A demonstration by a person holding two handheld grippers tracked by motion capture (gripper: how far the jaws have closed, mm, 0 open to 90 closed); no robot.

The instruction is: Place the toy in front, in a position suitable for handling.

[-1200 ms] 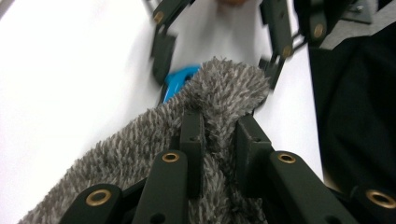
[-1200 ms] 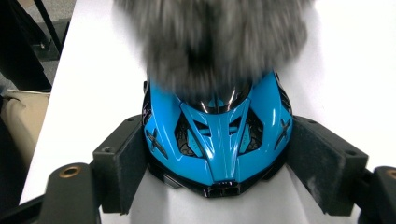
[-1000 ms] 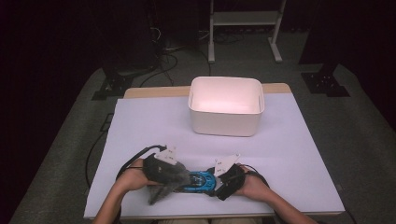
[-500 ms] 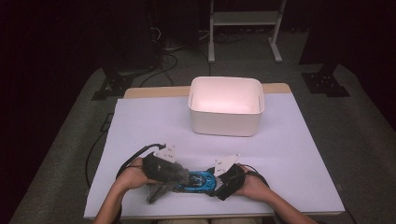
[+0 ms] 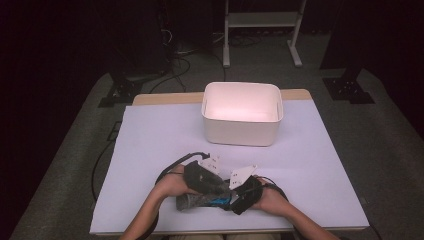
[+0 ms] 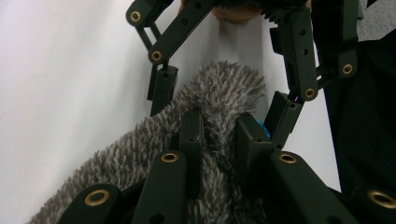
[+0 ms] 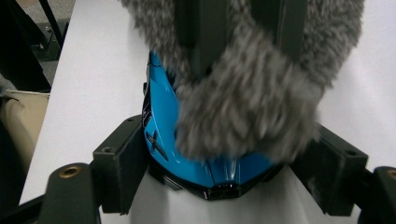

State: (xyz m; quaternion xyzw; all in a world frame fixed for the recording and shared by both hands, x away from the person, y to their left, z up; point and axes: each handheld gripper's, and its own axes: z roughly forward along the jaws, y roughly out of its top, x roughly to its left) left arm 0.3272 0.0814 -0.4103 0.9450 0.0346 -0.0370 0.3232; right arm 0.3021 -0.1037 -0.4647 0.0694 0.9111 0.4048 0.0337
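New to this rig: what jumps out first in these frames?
The eye lands on the near edge of the table, where the left claw is shut on a grey fuzzy cloth draped over a bright blue toy car. The right claw brackets the car's nose from either side. Farther back, a white bin stands alone on the pale table cover, bright against the dark room.

1. High view: fixed above the table's near edge, facing forward and down, far enough to take in the whole table [image 5: 150, 150].
2. Left gripper view: very close, looking along its jaws at the grey fuzzy cloth [image 6: 219, 93].
3. Right gripper view: very close, facing the opposite way.
4. Shared: both gripper views show the cloth and the blue toy car [image 7: 163, 116].
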